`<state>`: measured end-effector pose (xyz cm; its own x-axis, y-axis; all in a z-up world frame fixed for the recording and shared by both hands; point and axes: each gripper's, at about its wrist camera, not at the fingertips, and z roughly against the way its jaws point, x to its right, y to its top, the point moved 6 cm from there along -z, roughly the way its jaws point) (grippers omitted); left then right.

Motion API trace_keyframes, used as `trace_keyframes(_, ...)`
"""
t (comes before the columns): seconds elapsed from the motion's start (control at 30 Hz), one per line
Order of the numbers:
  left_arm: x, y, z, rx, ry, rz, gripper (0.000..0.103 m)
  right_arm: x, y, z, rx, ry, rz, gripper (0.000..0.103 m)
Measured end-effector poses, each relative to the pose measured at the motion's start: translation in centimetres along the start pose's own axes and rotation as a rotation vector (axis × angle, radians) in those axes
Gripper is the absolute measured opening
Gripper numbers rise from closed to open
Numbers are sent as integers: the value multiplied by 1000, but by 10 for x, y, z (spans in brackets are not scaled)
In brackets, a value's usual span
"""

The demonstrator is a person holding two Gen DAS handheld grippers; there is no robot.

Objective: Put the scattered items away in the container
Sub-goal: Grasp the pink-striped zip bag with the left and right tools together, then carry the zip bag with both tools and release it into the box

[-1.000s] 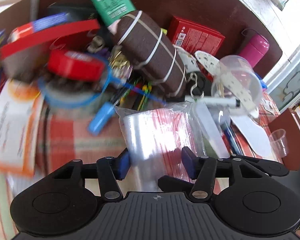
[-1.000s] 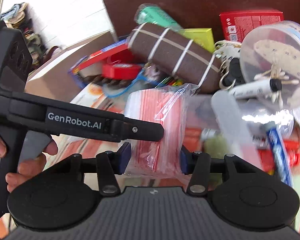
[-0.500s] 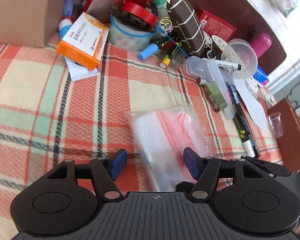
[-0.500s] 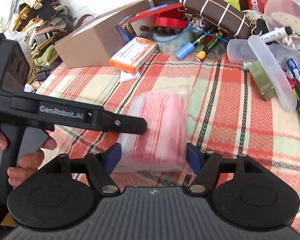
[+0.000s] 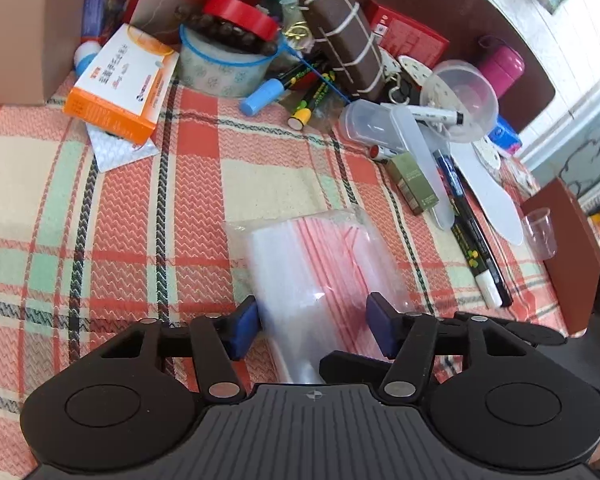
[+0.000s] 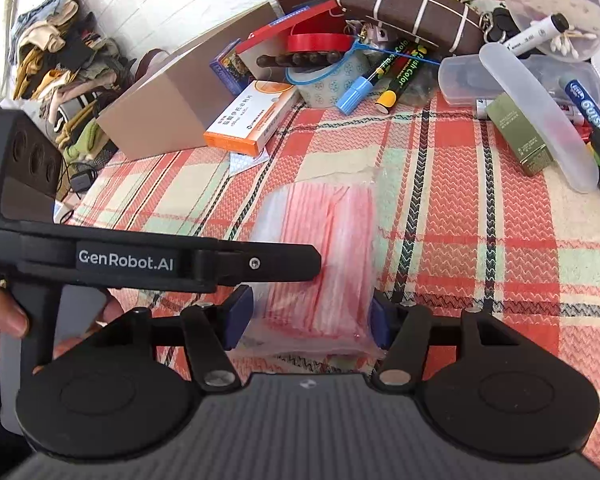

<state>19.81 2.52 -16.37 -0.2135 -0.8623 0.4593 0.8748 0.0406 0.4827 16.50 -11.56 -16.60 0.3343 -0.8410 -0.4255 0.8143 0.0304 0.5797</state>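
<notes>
Clear plastic packet of red-striped zip bags (image 5: 316,264) lies flat on the plaid-clothed bench (image 5: 100,208) in the left wrist view, its near end between the spread blue pads of the left gripper (image 5: 312,326), which seem to bracket it without squeezing. Beyond it, an orange-and-white medicine box (image 5: 120,84), marker pens, a brown roll bound with white bands (image 5: 346,36) and a clear plastic cup (image 5: 462,100) are heaped at the far edge.

In the right wrist view the same packet (image 6: 324,240) sits between the right gripper's (image 6: 310,316) pads, also apart, the right one touching its edge. A brown cardboard box (image 6: 172,108), probably the container, stands well apart. Little appears tidied; nearly everything is left.
</notes>
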Motion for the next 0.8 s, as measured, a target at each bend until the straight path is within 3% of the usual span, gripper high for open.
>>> trace_keyframes(0.2, 1, -2, 15, 29, 13, 0, 50, -11, 3, 4, -2, -27, 16, 52)
trace_keyframes(0.43, -13, 2, 69, 130, 63, 31, 48, -48, 17, 11, 12, 26, 86, 47)
trace_keyframes(0.57, -30, 24, 111, 233, 110, 37, 48, -85, 48, 6, 30, 72, 176, 47)
trace_keyframes(0.8, -80, 90, 171, 406, 203, 66, 49, -159, 133, -25, 90, 156, 307, 47)
